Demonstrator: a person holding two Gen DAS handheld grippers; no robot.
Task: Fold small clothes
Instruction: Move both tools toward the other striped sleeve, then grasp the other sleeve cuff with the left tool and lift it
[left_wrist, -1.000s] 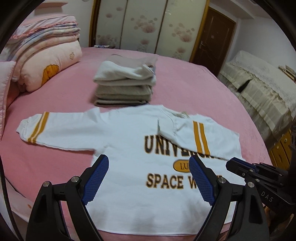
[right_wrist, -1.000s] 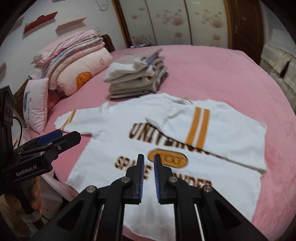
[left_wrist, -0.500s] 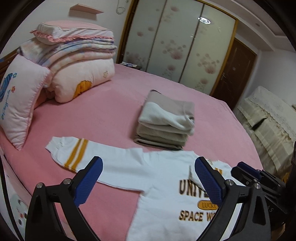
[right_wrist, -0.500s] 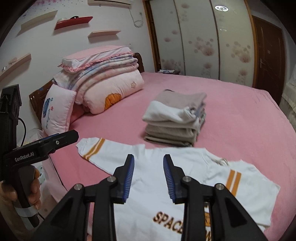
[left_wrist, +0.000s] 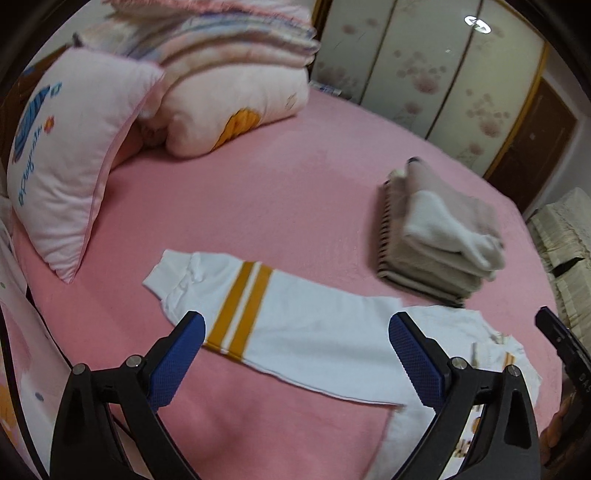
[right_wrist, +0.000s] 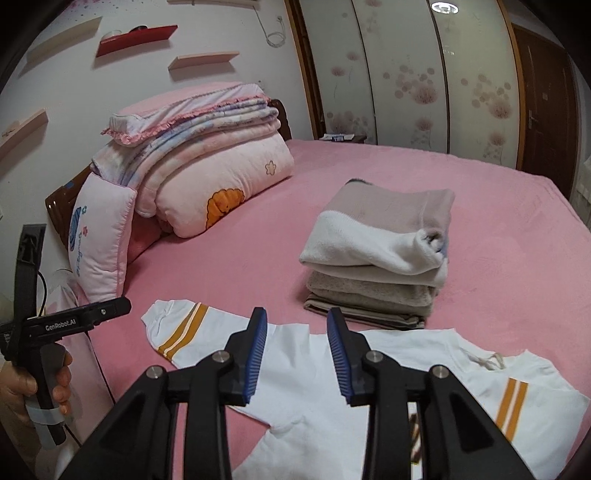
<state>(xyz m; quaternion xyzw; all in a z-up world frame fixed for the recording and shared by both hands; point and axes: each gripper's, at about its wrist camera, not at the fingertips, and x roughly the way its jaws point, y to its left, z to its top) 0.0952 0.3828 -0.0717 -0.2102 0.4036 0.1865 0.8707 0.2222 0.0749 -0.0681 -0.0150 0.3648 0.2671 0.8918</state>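
Risk: the left sleeve (left_wrist: 280, 317) lay stretched flat and thin on the bed (left_wrist: 258, 192), so a pinch taken too shallow could have slipped off, or caught only the top layer.
Cause: the left wrist view was blurred, which suggested a hand travelling fast; a grab at that pace could have bunched the cloth.
Second risk: the right sleeve (right_wrist: 517, 402) already lay folded over the chest, and a hard tug across the shirt (right_wrist: 325, 373) could have pulled that fold open.
Third risk: the stack (right_wrist: 376, 254) of folded clothes sat just beyond the collar; a wide sweep might have knocked it.
Shirt: white, with orange stripes, front up near the bed's near edge, its left sleeve reaching toward the pillow (left_wrist: 70, 158).
Left gripper (left_wrist: 295, 354): fingers spread about as wide as they went, having just opened further, nothing between them and nothing touched.
Sleeve against left fingers: in the picture the striped part showed between the pads, the cuff (left_wrist: 166, 273) up and left of the left pad; it looked to hang above the cloth, though how high I could not tell.
Right gripper (right_wrist: 297, 354): fingers partly apart, having just been opening, and empty.
Shirt against right fingers: the shoulder and upper sleeve showed in the gap, below the tips and not pinched.
Task state: one sleeve in, one out, the body not yet folded.
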